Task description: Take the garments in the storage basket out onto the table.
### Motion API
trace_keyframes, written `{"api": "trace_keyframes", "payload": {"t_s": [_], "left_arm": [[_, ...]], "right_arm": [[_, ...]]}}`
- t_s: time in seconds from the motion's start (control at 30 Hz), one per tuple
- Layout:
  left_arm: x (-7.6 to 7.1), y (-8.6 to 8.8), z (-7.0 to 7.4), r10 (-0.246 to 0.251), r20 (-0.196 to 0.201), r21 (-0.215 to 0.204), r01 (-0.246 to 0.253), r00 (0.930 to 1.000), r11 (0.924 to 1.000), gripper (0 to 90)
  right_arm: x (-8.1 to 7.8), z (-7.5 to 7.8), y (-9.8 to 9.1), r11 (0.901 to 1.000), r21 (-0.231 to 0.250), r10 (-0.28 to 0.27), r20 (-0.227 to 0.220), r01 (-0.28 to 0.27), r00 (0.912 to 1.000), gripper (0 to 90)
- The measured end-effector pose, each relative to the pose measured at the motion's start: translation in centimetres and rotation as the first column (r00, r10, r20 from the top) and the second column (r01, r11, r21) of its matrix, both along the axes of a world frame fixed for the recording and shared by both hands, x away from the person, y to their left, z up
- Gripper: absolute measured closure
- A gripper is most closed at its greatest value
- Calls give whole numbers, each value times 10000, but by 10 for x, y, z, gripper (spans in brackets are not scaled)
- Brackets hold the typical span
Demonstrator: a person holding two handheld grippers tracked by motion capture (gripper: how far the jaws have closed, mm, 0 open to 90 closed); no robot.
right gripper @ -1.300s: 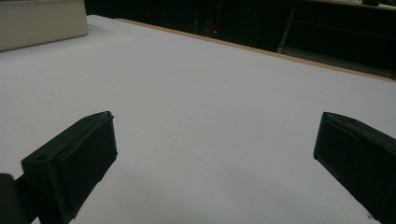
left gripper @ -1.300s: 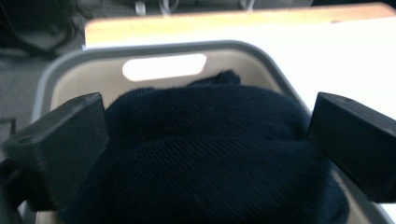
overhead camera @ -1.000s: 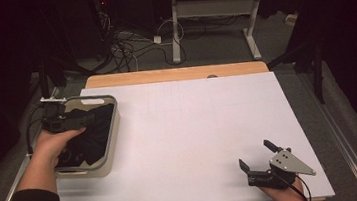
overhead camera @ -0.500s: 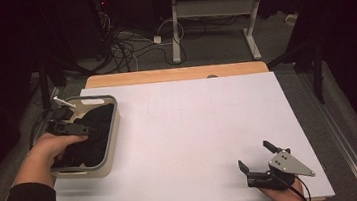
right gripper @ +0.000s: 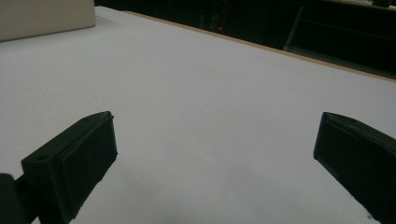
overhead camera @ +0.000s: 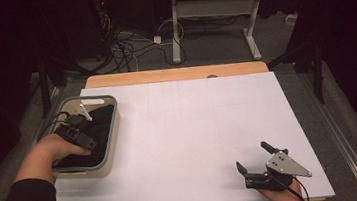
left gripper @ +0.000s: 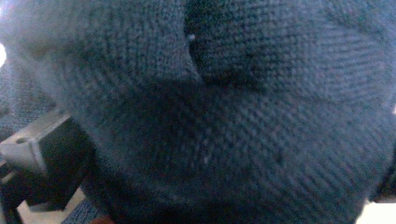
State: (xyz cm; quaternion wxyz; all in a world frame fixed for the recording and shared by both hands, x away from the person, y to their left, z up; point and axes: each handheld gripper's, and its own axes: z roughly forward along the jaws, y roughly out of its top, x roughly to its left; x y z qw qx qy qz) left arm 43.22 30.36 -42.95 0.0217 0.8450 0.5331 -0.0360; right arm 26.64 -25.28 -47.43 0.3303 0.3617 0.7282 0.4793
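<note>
Left gripper (overhead camera: pixel 80 133) is down inside the grey bin (overhead camera: pixel 112 146) at the table's left edge, pressed into the dark knit cloth (overhead camera: pixel 100 134) lying there (left gripper view is all blurred weave (left gripper: pixel 224 121) right against the lens). Whether its jaws are closed on the fabric cannot be told. Right gripper (overhead camera: pixel 257 161) rests on the white table (overhead camera: pixel 194 129) near the front right corner, jaws spread wide (right gripper: pixel 215 154), holding nothing, well apart from the bin.
</note>
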Motion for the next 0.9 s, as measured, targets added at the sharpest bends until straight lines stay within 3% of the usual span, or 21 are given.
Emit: {"api": "trace_keyframes", "payload": {"t_s": [0.07,0.17,0.43,0.67,0.9], "left_arm": [[3,-3,-4,43,-16,277,-43,10000,9996,0],[4,-4,-7,84,59,360,-86,9999,9993,0],[1,8,-15,400,782,-516,-361,9961,9980,0],[-4,15,-7,541,1194,-899,-435,9914,9950,57],[-3,15,-1,498,1585,-737,-384,9861,9965,63]], "right_arm": [[-1,0,1,10000,-13,-5,24,5,10000,0],[-1,0,2,10000,-23,32,41,-32,10000,0],[-2,2,1,10000,36,34,98,-34,9999,0],[-1,0,2,10000,-7,7,7,-7,10000,0],[-1,1,0,10000,7,-37,-7,37,10000,0]]}}
